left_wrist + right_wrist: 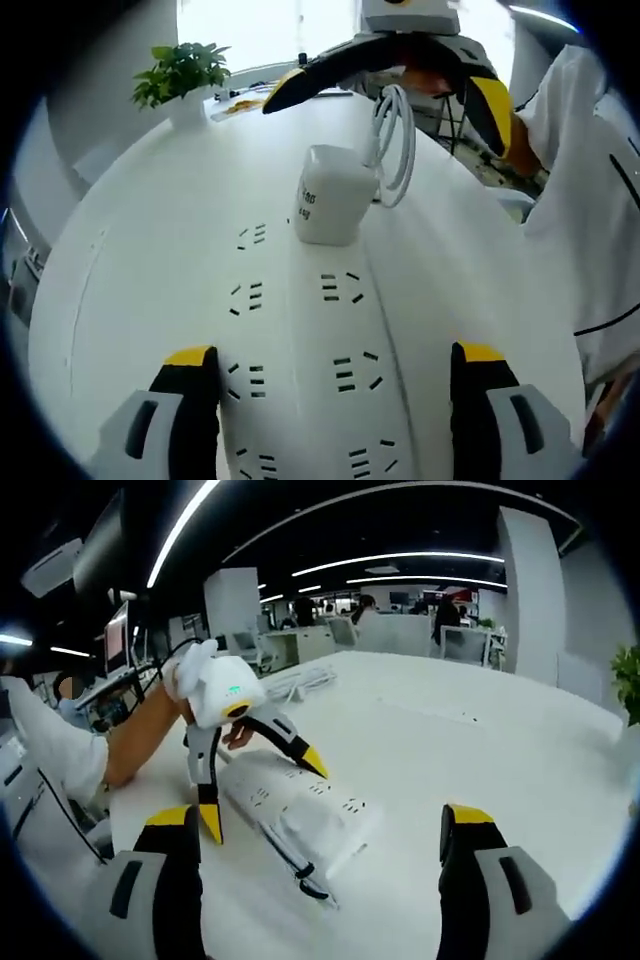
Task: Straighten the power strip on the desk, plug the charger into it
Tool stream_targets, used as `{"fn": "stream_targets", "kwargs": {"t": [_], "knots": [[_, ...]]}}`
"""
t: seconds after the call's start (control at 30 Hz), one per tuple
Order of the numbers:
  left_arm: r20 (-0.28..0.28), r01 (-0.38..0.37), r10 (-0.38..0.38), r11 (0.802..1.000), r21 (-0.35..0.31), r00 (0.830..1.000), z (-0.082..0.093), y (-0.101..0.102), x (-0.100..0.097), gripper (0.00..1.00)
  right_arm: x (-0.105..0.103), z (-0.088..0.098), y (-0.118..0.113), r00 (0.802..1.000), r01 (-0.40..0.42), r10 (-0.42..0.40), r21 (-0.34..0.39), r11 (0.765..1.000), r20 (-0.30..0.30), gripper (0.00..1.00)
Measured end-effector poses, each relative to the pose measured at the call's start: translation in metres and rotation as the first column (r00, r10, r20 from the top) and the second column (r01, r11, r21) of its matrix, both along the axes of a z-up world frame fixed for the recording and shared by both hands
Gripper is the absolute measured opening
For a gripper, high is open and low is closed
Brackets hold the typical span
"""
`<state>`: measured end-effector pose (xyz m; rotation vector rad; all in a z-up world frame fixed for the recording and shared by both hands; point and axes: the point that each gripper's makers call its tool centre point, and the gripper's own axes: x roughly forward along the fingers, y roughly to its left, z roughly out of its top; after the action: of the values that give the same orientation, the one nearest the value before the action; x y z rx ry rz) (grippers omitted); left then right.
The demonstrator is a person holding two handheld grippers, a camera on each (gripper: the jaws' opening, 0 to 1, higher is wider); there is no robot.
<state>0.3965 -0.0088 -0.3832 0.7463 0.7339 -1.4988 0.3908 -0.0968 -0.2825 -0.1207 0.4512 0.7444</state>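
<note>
My left gripper (335,400) straddles the power strip (310,340), jaws wide. The charger (330,195) stands plugged in. My right gripper (315,850) hovers open near the tabletop (480,740) edge.

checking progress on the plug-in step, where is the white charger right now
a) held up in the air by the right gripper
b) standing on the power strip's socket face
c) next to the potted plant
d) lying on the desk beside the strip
b: in the left gripper view the charger stands upright on the power strip, its coiled cable behind it, the left gripper open over the strip.
</note>
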Motion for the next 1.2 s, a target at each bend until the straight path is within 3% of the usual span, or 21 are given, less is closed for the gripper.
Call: {"fn": "stream_targets", "kwargs": {"t": [0.13,0.23,0.37,0.57,0.73,0.9,0.93,0.97,1.0,1.07,1.13,1.2], "knots": [[0.065,-0.006,0.007,1.000,-0.020,0.998,0.007,0.007,-0.003,0.96,-0.002,-0.004,-0.001,1.000,-0.001,0.001,-0.007,1.000,0.002,0.97],[0.110,-0.059,0.063,0.997,-0.046,0.992,0.012,0.013,0.000,0.96,-0.002,-0.007,-0.002,1.000,0.008,-0.008,0.004,1.000,-0.005,0.97],[0.121,-0.155,0.163,0.985,-0.073,0.979,0.012,0.023,0.000,0.96,-0.001,-0.011,-0.005,0.999,0.030,-0.031,-0.004,1.000,-0.018,0.97],[0.126,-0.238,0.245,0.969,-0.069,0.961,0.012,0.042,-0.008,0.96,-0.003,-0.008,-0.009,0.998,0.057,-0.057,-0.006,0.998,-0.004,0.97],[0.075,-0.367,0.376,0.924,-0.105,0.924,0.020,0.054,-0.016,0.96,-0.009,-0.008,-0.010,0.998,0.058,-0.057,-0.018,0.998,0.004,0.97],[0.072,-0.439,0.458,0.878,-0.190,0.886,0.036,0.060,-0.025,0.94,-0.013,-0.008,-0.013,0.998,0.059,-0.057,-0.074,0.995,0.025,0.97],[0.049,-0.460,0.479,0.864,-0.205,0.876,0.039,0.062,-0.028,0.89,-0.014,-0.008,-0.014,0.998,0.059,-0.058,-0.075,0.995,0.027,0.97],[-0.005,-0.505,0.516,0.837,-0.212,0.857,0.042,0.065,-0.032,0.80,-0.014,-0.007,-0.015,0.998,0.061,-0.060,-0.070,0.996,0.027,0.97],[-0.057,-0.557,0.558,0.805,-0.205,0.828,0.044,0.069,-0.036,0.77,-0.014,-0.005,-0.016,0.998,0.065,-0.063,-0.062,0.996,0.025,0.97],[-0.087,-0.581,0.580,0.773,-0.254,0.810,0.055,0.071,-0.043,0.83,-0.018,-0.002,-0.017,0.997,0.067,-0.065,-0.062,0.996,0.034,0.97],[-0.068,-0.605,0.613,0.745,-0.281,0.787,0.062,0.076,-0.048,0.95,-0.020,0.000,-0.018,0.997,0.070,-0.067,-0.068,0.995,0.045,0.97],[-0.049,-0.626,0.640,0.728,-0.278,0.767,0.064,0.082,-0.053,0.96,-0.023,0.000,-0.019,0.997,0.070,-0.067,-0.073,0.995,0.049,0.97]]}}
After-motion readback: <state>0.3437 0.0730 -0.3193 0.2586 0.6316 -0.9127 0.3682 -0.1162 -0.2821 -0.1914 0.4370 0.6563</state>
